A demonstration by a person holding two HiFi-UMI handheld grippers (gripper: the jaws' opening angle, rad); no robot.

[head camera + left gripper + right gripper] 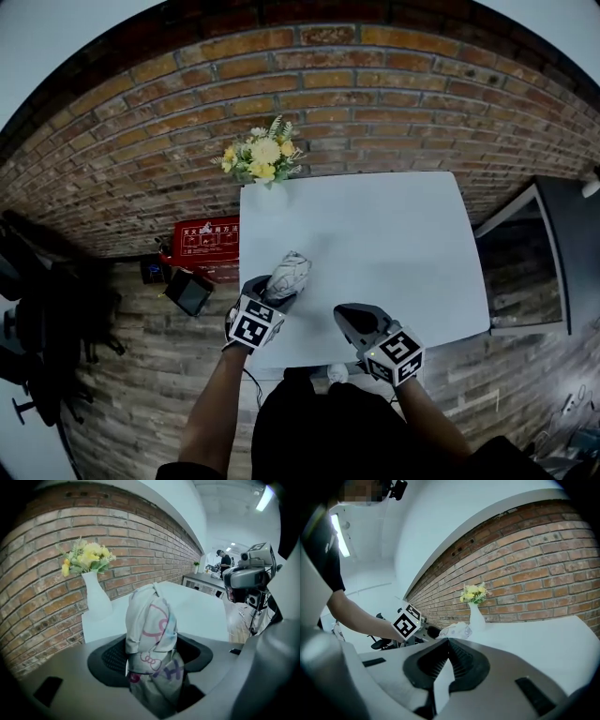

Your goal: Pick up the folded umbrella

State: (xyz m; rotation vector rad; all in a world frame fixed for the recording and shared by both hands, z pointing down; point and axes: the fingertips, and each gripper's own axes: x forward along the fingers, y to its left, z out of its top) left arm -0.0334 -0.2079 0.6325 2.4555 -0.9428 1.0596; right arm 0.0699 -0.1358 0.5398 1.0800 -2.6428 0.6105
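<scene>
The folded umbrella (289, 272) is a whitish bundle with pink print. My left gripper (277, 292) is shut on its near end, over the front left part of the white table (375, 244). In the left gripper view the umbrella (150, 625) stands between both jaws of the left gripper (152, 656) and sticks out towards the brick wall. My right gripper (349, 319) hovers at the table's front edge, shut with nothing in it. In the right gripper view the right gripper (449, 641) has its tips together, and the umbrella (457, 631) shows beyond them.
A white vase (267, 192) with yellow flowers stands at the table's back left corner, by the brick wall. On the floor to the left lie a red box (206, 242) and a black box (189, 291). A dark cabinet (562, 253) stands to the right.
</scene>
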